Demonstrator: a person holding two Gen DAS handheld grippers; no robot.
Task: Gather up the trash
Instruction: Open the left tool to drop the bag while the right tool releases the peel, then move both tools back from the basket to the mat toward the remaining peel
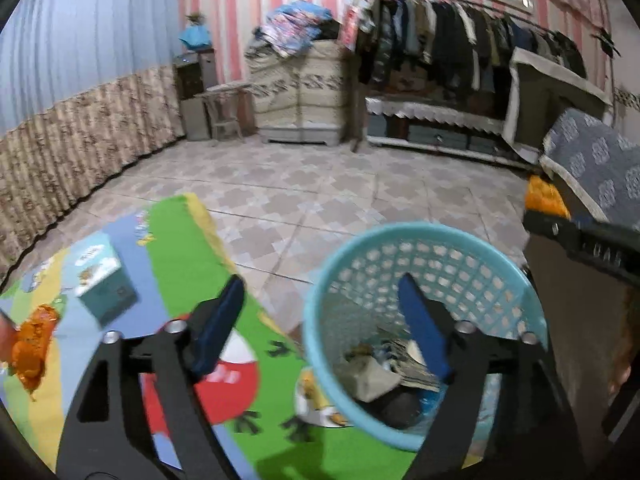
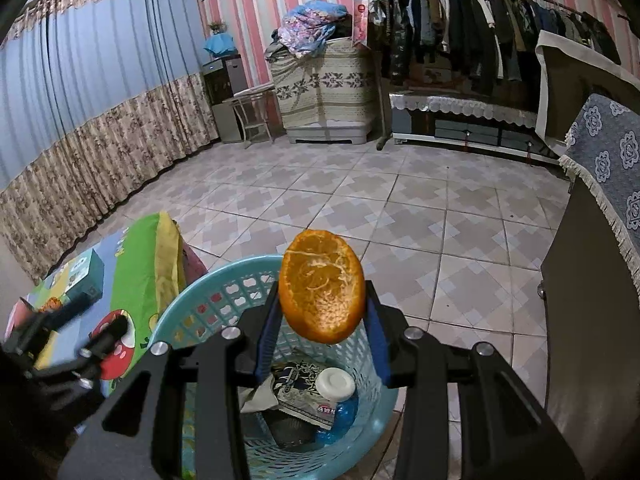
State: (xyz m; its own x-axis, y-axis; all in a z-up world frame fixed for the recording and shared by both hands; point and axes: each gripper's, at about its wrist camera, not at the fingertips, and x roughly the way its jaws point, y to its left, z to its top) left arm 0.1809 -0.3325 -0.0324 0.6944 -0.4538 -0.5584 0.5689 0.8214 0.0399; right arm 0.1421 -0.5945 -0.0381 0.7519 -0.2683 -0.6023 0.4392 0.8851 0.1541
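A light blue plastic basket stands on the tiled floor with wrappers, a white lid and other trash in its bottom. My right gripper is shut on an orange peel and holds it above the basket's near rim. My left gripper is open with nothing between its fingers; its right finger hangs over the basket's inside. Another piece of orange peel lies on the colourful mat at the far left.
A teal and white box rests on the mat. A dark cabinet with a blue patterned cloth stands close on the right. A clothes rack, a covered chest and curtains line the far walls.
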